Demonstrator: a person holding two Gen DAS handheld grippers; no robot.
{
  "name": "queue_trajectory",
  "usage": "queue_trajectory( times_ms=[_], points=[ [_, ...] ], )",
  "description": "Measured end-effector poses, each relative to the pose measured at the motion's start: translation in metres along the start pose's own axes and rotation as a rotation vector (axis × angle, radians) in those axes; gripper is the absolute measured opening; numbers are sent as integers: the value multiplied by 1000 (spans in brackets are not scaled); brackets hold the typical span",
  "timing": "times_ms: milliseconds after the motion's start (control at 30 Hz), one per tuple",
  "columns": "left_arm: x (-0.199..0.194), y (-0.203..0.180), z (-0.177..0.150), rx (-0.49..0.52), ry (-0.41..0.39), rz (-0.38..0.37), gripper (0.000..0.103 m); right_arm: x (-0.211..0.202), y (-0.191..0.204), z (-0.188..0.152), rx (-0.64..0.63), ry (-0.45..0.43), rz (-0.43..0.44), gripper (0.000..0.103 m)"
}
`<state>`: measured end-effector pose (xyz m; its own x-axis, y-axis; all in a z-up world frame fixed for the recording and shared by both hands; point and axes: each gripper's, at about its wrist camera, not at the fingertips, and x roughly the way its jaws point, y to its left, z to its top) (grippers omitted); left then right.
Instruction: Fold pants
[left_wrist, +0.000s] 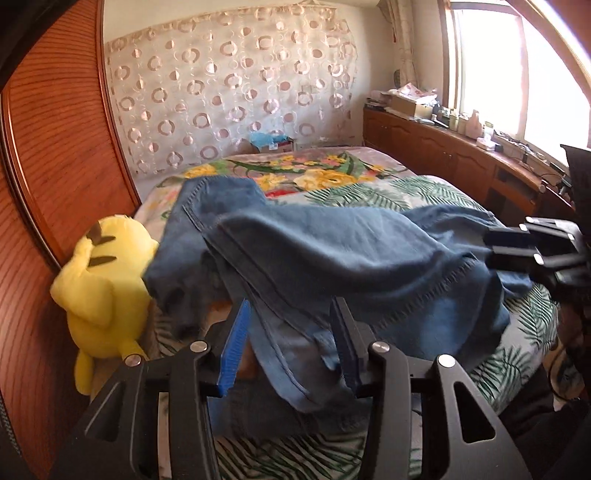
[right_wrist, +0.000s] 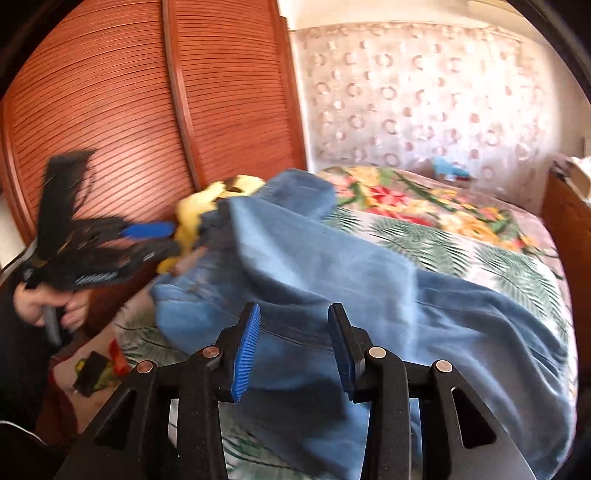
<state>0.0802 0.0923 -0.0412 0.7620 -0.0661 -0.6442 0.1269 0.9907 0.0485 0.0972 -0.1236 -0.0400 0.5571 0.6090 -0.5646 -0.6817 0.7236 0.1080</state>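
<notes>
Blue jeans (left_wrist: 332, 251) lie crumpled across the near half of the bed, one part folded over another. My left gripper (left_wrist: 291, 314) is open, its blue-padded fingers either side of a hanging fold near the waistband. In the right wrist view the jeans (right_wrist: 332, 280) fill the middle, and my right gripper (right_wrist: 293, 317) is open just above the denim at their near edge. The right gripper also shows in the left wrist view (left_wrist: 491, 247) at the jeans' right end; there I cannot tell how its jaws stand. The left gripper shows blurred in the right wrist view (right_wrist: 162, 240), apart from the cloth.
The bed (left_wrist: 424, 192) has a leaf and flower cover. A yellow plush toy (left_wrist: 107, 280) sits at its left against a wooden louvred wardrobe (left_wrist: 55, 166). A wooden cabinet (left_wrist: 443, 147) with clutter runs under the window on the right.
</notes>
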Motion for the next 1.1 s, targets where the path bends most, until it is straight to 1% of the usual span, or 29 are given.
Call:
queue_trajectory(
  times_ms=[67,100,200,267,300,333,400,467,500,633,700,833,933,967,1000,1100],
  points=[
    [3,-8,-10,-14,21,-19,46,-4,-11,-6,16,8,-40,41],
    [4,-13,-13,-16,26,-27,46,-4,-12,-7,25,12,-57,44],
    [9,-24,-22,-19,50,-51,46,-17,-16,-15,53,16,-88,45],
    [14,-30,-28,-8,73,-47,46,-21,-24,-16,78,18,-102,46],
    [16,-33,-33,2,83,-40,43,-23,-25,-17,89,17,-108,46],
    [17,-35,-35,8,87,-36,39,-24,-26,-18,100,17,-111,46],
    [20,-35,-41,16,106,-26,19,-23,-24,-16,113,17,-112,46],
    [16,-33,-42,17,94,-30,13,-21,-25,-16,119,19,-114,46],
    [11,-32,-41,22,73,-20,10,-18,-22,-14,123,19,-116,46],
    [-16,-11,-36,-20,7,12,10,-17,-23,-16,140,20,-114,46],
    [-25,4,-37,-40,-5,33,10,-18,-24,-21,144,24,-109,46],
    [-34,22,-44,-79,3,54,10,-11,-27,-23,141,35,-89,47],
    [-33,24,-52,-90,28,27,12,-4,-23,-22,131,48,-71,47],
    [-31,24,-54,-94,37,27,15,1,-22,-22,127,53,-70,47],
    [-29,25,-55,-95,48,31,19,5,-23,-22,122,58,-71,47],
    [-27,26,-54,-100,50,41,25,14,-26,-23,115,79,-71,47]
  ],
)
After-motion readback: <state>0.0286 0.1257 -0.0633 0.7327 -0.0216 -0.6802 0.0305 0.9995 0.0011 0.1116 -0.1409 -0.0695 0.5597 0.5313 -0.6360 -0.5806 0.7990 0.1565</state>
